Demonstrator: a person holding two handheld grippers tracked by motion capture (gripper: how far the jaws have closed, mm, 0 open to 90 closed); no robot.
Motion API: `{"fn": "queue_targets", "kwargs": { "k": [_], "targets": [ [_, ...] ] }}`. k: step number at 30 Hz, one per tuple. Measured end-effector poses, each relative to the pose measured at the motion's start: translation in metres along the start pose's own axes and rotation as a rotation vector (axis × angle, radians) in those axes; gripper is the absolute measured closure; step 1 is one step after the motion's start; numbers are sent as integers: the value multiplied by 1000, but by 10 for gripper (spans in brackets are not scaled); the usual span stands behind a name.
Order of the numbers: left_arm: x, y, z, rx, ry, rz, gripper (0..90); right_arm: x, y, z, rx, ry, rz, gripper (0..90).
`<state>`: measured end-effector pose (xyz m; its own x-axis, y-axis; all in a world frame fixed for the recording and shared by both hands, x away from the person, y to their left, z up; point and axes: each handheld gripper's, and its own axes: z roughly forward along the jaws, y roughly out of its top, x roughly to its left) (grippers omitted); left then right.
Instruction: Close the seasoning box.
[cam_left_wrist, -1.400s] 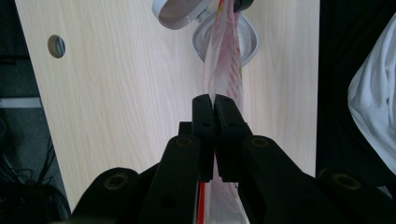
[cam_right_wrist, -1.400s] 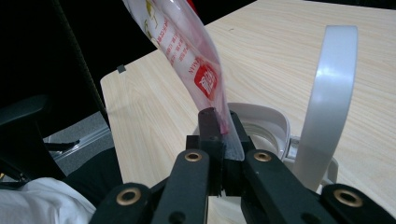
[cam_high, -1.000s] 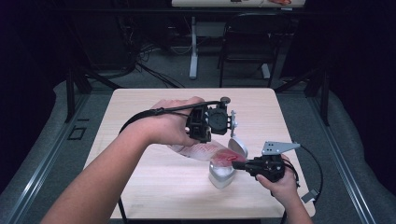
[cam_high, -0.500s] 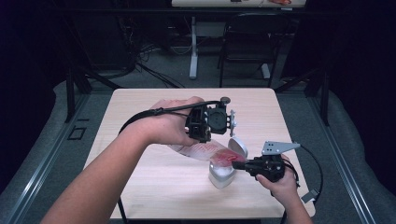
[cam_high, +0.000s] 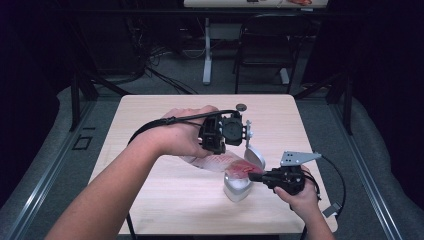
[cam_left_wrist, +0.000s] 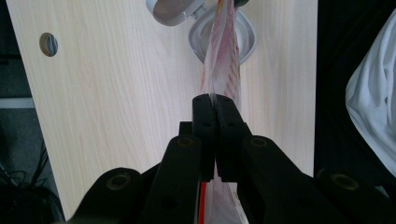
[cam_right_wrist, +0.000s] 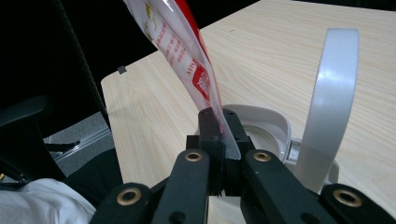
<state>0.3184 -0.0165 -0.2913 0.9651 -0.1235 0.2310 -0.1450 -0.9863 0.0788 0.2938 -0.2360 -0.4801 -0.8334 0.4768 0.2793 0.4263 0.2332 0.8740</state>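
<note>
Between the 2 grippers a clear, red-printed pouch (cam_high: 220, 162) hangs stretched above the table (cam_high: 150, 115). Left gripper (cam_left_wrist: 215, 105) is clenched on one end of it, the film running away from its jaws toward an open white container (cam_left_wrist: 224, 35) beyond. Right gripper (cam_right_wrist: 219, 119) pinches the other end, just in front of that container's rim, with the raised lid (cam_right_wrist: 329, 98) upright beside its jaws.

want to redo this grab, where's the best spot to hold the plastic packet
Grip the packet by its flat end edges, one from each side along its length. It is thin, limp film, so shut jaws pinch it well: the left gripper clamps one end, the right gripper the other, over the open container.
</note>
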Motion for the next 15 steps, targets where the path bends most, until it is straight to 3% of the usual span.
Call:
{"fn": "queue_targets", "kwargs": {
  "k": [15],
  "targets": [
    [0, 0, 0, 0, 12, -1, 896, 0, 0, 0, 2, 3, -4, 900]
  ]
}}
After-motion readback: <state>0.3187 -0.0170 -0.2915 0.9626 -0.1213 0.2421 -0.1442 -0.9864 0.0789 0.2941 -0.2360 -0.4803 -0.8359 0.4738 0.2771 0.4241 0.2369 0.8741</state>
